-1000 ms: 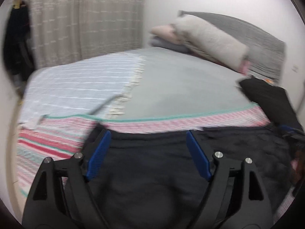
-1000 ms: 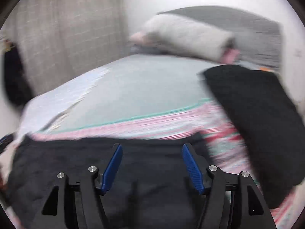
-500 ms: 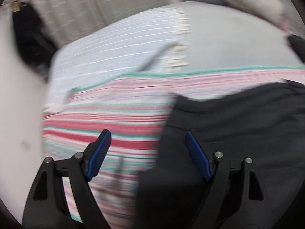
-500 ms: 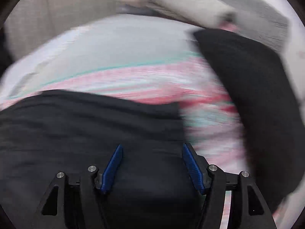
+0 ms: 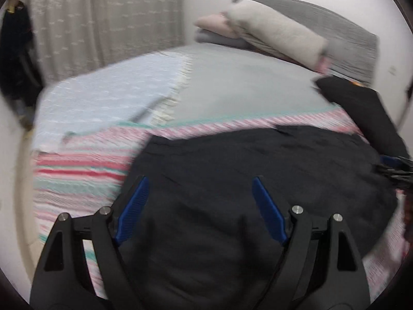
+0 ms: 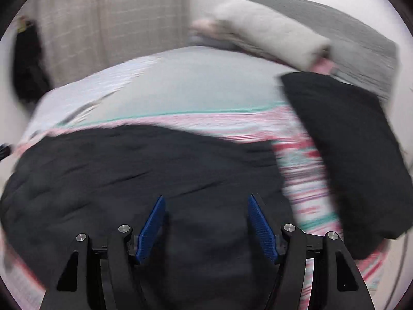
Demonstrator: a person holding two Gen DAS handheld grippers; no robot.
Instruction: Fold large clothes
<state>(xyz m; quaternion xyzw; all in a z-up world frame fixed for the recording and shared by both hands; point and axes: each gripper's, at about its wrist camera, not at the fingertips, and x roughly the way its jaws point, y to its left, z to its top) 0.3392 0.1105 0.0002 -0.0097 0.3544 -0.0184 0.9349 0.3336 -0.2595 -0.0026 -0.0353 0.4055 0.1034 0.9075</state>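
Both grippers tilt downward over a bed (image 5: 247, 90). The left gripper (image 5: 200, 206) has its blue fingers (image 5: 133, 206) spread wide, clasping nothing, above the left part of a black garment (image 5: 258, 170) spread on the striped blanket (image 5: 77, 170). The right gripper (image 6: 206, 222) is likewise parted and empty over the garment's right part, with a folded black piece (image 6: 348, 149) lying to its right.

Left gripper (image 5: 198, 188): your jaws stand apart over the cloth.
Black garment (image 5: 258, 170): spread on your striped blanket (image 5: 77, 170).
Pillows (image 5: 278, 33): stacked at the headboard.
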